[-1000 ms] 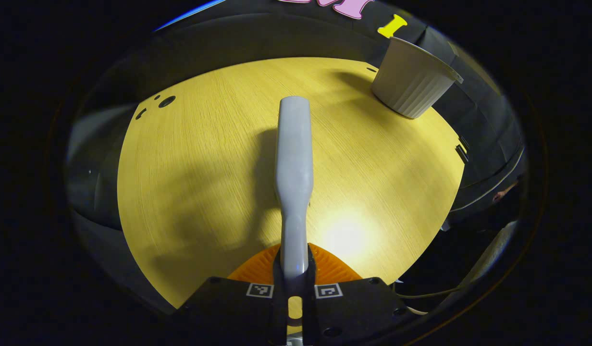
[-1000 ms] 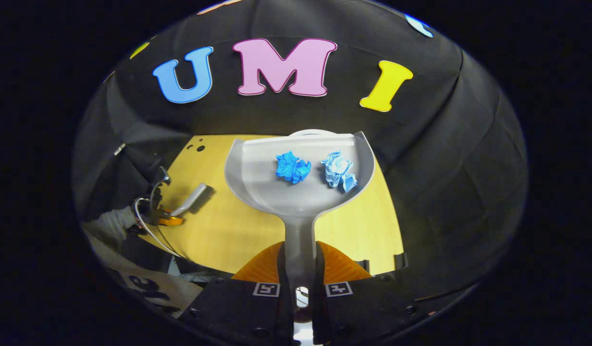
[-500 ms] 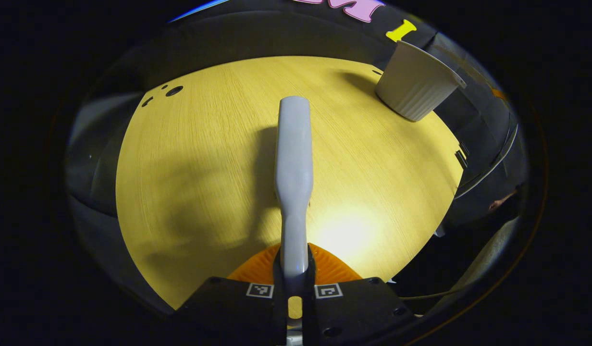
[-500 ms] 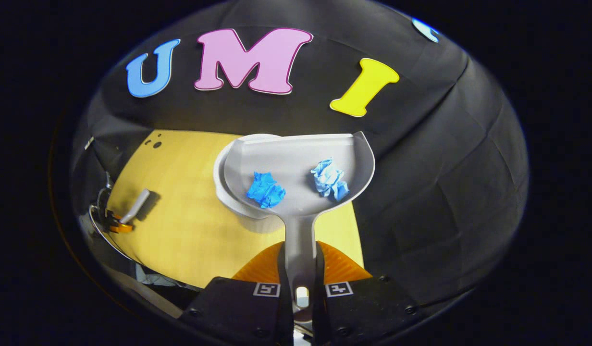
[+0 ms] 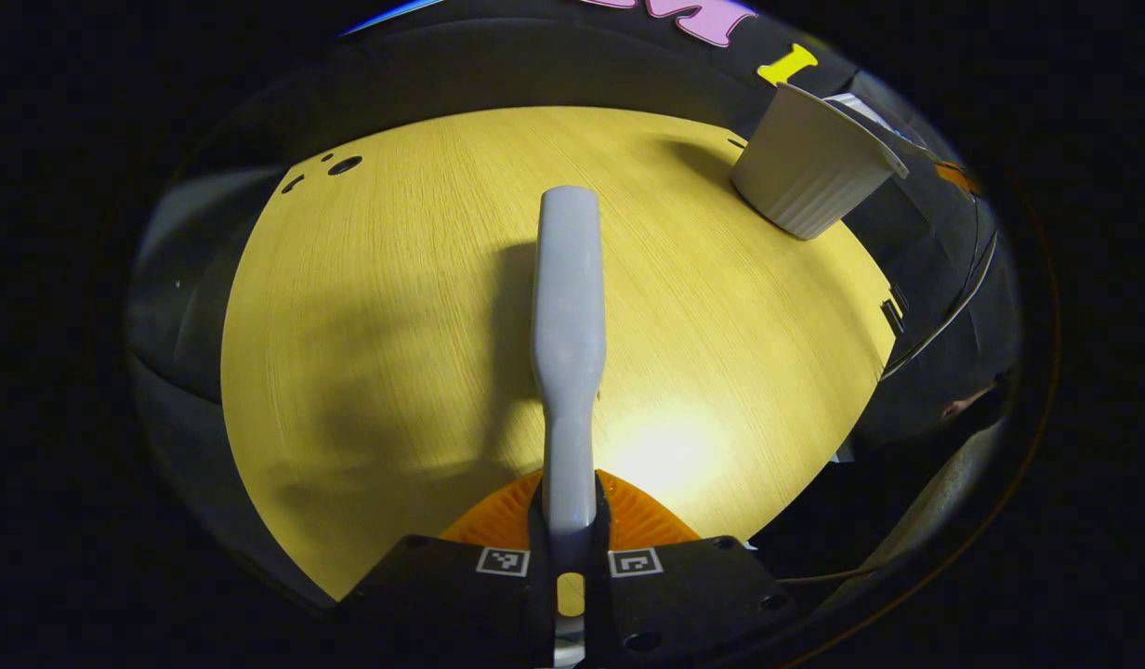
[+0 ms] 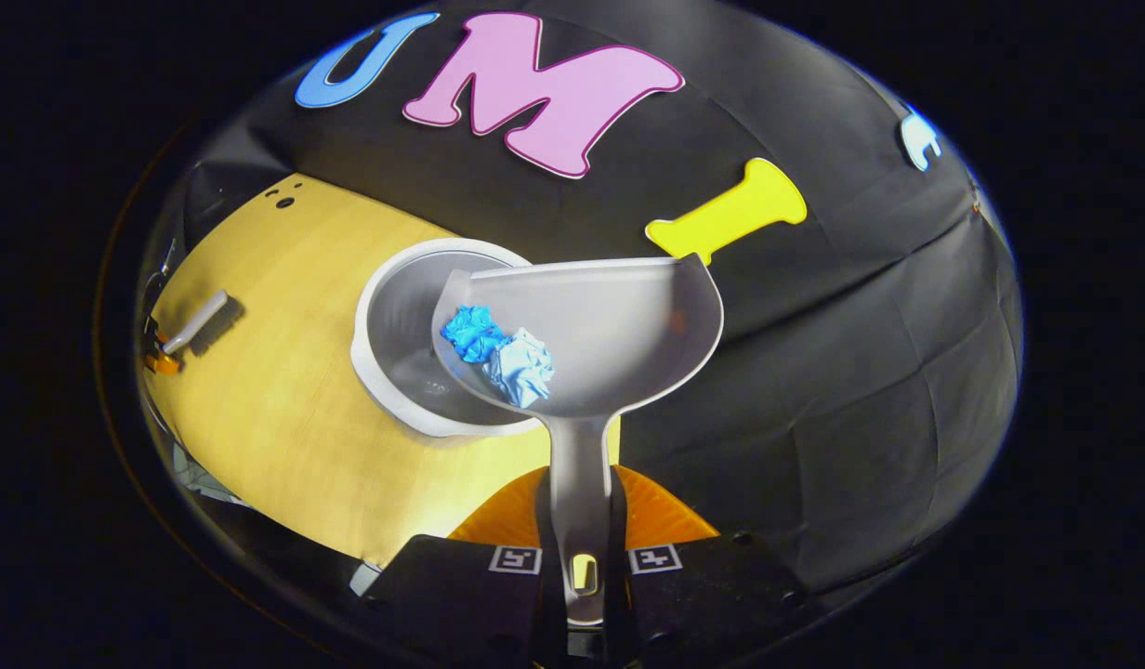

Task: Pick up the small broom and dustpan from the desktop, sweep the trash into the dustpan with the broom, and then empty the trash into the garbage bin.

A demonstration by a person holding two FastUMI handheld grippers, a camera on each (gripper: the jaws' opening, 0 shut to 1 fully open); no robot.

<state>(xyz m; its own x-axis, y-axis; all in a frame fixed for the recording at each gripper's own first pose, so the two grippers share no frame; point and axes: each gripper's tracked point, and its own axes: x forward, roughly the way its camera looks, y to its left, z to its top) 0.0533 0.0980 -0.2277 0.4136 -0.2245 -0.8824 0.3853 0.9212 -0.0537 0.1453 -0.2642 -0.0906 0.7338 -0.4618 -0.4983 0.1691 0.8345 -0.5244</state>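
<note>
In the right gripper view, the pale grey plastic dustpan (image 6: 619,325) is a shallow scoop with a raised rim and a narrow flat handle. Two crumpled paper balls lie touching each other against its lower left side: a bright blue paper ball (image 6: 472,333) and a light blue paper ball (image 6: 521,368). The right gripper (image 6: 580,567) pinches the handle between its two black fingers, so the pan stands straight out ahead of them, its long axis running away from the fingers and its open lip farthest off. The pan is rolled to one side, left edge lower, and that edge hangs over the mouth of the round white plastic garbage bin (image 6: 387,372), which stands on the yellow wooden desktop (image 6: 275,400) near its far edge.

In the left gripper view, the small broom's light grey plastic handle (image 5: 567,316) is clamped between the fingers of the left gripper (image 5: 567,562). It points straight ahead, above the desktop (image 5: 368,307), its rounded end farthest from the fingers. The bin (image 5: 805,177), ribbed on its side, stands far off at the upper right.

At the far left of the right gripper view, the grey handle (image 6: 194,323) and the left gripper are small above the desktop's edge.
</note>
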